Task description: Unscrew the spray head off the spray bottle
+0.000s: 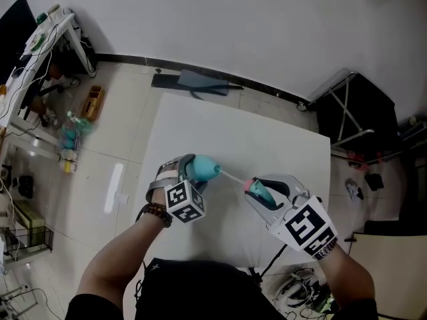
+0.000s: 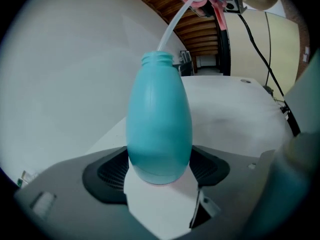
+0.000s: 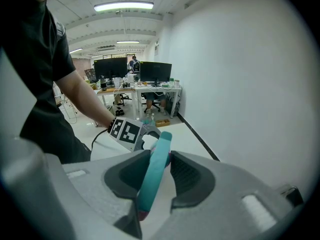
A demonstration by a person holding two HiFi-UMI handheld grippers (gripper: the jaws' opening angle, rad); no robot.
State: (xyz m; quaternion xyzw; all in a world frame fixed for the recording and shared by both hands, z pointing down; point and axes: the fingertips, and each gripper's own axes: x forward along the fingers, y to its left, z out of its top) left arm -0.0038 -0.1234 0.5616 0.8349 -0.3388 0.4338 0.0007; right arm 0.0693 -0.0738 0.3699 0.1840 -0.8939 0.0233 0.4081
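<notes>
White table (image 1: 267,145) | spray bottle (image 1: 203,169), spray head (image 1: 257,189) held | monitors (image 3: 155,71), shelf (image 1: 41,37) around

Worktop open ahead, one thin line across the middle
Your worktop (image 1: 267,145) lies bare to its far edge and both far corners. Near the front edge the dip tube (image 1: 232,176) bridges bottle (image 1: 202,168) and spray head (image 1: 259,191), barring passage between them.
</notes>
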